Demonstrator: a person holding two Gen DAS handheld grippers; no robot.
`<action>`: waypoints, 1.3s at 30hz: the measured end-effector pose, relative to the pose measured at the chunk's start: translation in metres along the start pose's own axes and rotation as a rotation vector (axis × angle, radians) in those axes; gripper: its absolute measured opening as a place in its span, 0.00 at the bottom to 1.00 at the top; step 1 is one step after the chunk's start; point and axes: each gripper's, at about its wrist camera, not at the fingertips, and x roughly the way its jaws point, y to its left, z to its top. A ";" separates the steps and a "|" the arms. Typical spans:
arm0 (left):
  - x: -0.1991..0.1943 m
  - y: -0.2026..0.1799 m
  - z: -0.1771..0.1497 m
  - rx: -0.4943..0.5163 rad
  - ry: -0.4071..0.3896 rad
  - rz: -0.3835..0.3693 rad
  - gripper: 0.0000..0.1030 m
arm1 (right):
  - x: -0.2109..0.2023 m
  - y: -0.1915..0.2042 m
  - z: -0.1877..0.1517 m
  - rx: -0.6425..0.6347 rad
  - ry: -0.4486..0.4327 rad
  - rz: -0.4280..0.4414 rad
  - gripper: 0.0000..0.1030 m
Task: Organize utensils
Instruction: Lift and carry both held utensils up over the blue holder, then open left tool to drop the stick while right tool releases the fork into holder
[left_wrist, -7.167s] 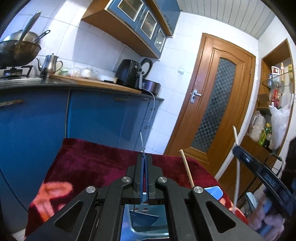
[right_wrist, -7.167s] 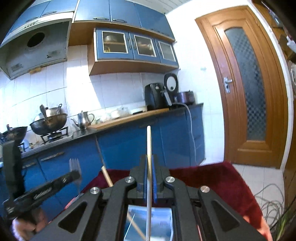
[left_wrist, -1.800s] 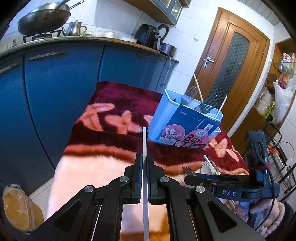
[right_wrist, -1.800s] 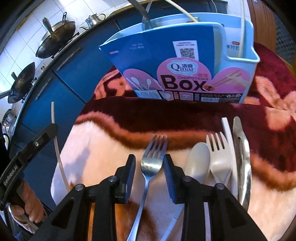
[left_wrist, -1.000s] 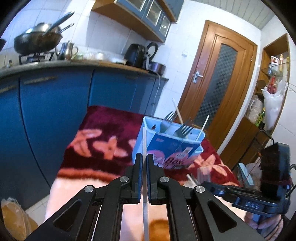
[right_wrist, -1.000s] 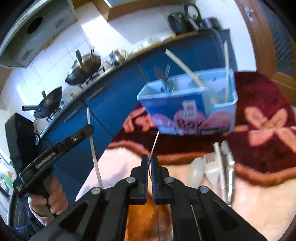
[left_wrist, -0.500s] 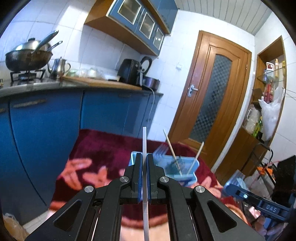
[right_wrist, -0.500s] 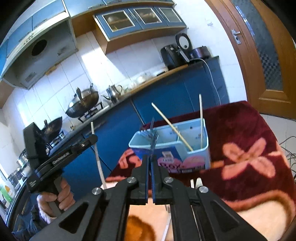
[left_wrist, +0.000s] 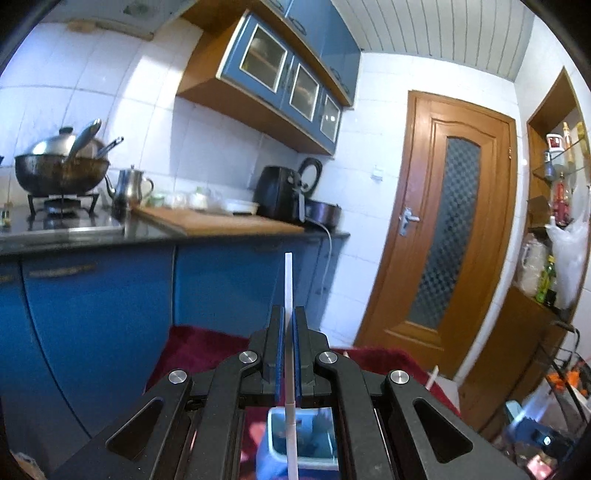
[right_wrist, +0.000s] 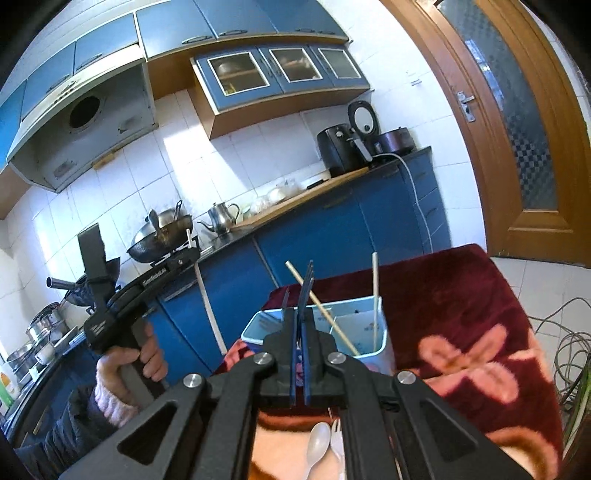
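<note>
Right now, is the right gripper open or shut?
Shut. The right gripper has its blue pads clamped on a metal fork pointing up above the utensil box.

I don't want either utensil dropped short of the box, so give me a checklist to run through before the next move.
1. Left gripper shut on the white chopstick: ok.
2. Right gripper shut on the metal fork: ok.
3. Chopsticks box upright on the blanket: ok.
4. Free room inside the box: ok.
5. Fork directly over the opening: cannot tell.
6. White spoon and white fork left on the blanket: not ok.
</note>
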 end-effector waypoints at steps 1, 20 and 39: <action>0.003 -0.001 0.003 -0.001 -0.019 0.003 0.04 | -0.001 -0.002 0.002 0.001 -0.005 -0.005 0.03; 0.051 -0.001 -0.040 0.026 -0.060 0.031 0.04 | 0.029 0.001 0.044 -0.098 -0.102 -0.088 0.03; 0.057 0.017 -0.064 -0.029 0.059 0.044 0.20 | 0.102 -0.022 0.014 -0.116 0.043 -0.182 0.06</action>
